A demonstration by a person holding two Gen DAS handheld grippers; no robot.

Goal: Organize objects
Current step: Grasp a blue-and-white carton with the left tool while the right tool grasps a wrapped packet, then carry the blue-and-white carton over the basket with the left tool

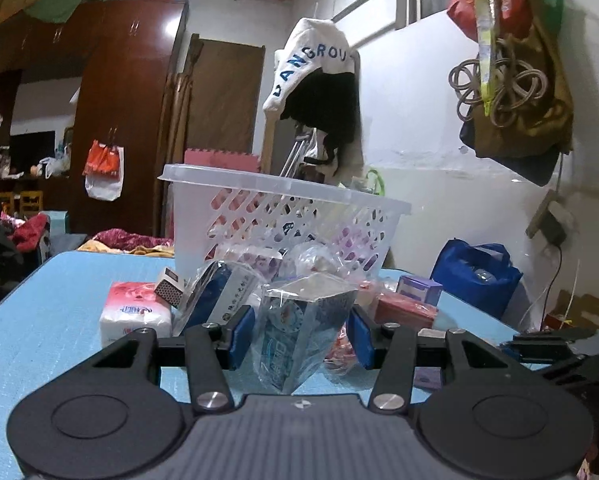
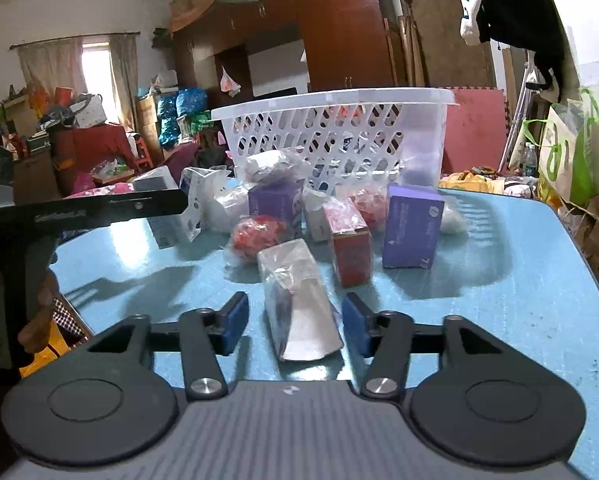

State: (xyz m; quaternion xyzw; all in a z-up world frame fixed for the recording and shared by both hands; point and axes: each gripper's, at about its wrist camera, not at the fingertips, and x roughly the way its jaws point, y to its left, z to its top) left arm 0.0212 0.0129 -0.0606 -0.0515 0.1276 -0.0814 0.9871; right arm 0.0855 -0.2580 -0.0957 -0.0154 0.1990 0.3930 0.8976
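I work over the blue table [image 2: 499, 280], where the white lattice basket [image 2: 339, 136] stands at the far side, upright and apparently the destination for the loose goods. Between it and me lies the clutter: a purple box [image 2: 413, 226], a red box [image 2: 349, 240], a tissue pack [image 1: 135, 316] and several bagged items, all outside the basket.

The left gripper [image 1: 301, 334] brackets a blue box wrapped in clear film [image 1: 299, 328]. Its jaws stand apart, and I cannot tell whether either pad touches the wrap. The right gripper [image 2: 295, 322] is spread wide around a bagged white box [image 2: 297, 304] lying flat on the table, pads clear of it on both sides.

I judge the step as the grasp phase, early in sorting. Next move: close squarely on each package, expecting slippery film, then lift over the basket rim.
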